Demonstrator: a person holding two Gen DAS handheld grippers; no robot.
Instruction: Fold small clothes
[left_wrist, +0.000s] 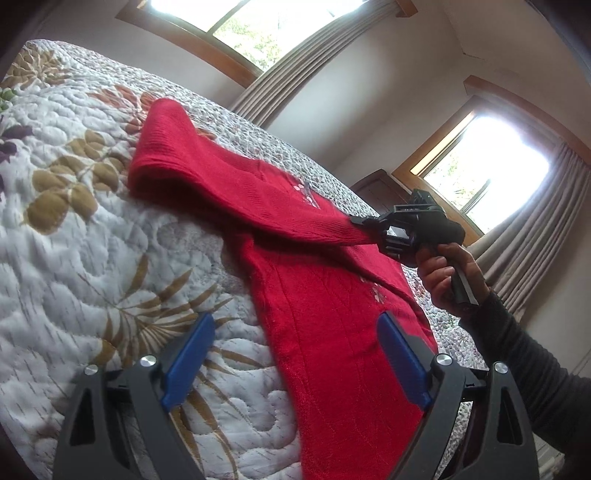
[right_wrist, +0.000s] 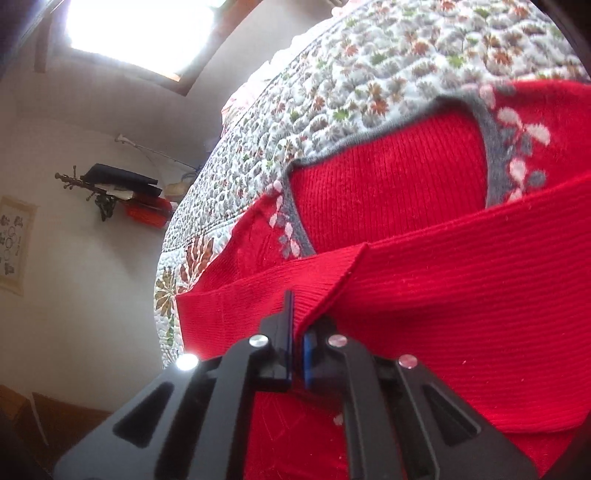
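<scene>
A red knitted sweater with a grey, flower-trimmed neckline lies on a quilted floral bedspread. One sleeve is stretched across the body of the garment. My right gripper is shut on the sleeve cuff, held by a person's hand; in the right wrist view the cuff edge is pinched between its fingers. My left gripper stands open low over the sweater's lower part, its blue pads wide apart: one is over the quilt, the other over red cloth.
The bed's edge runs close by on the right, beside a dark sleeve. Curtained windows line the walls. A wall shelf with dark items hangs beyond the bed. A dark wooden piece of furniture stands below the window.
</scene>
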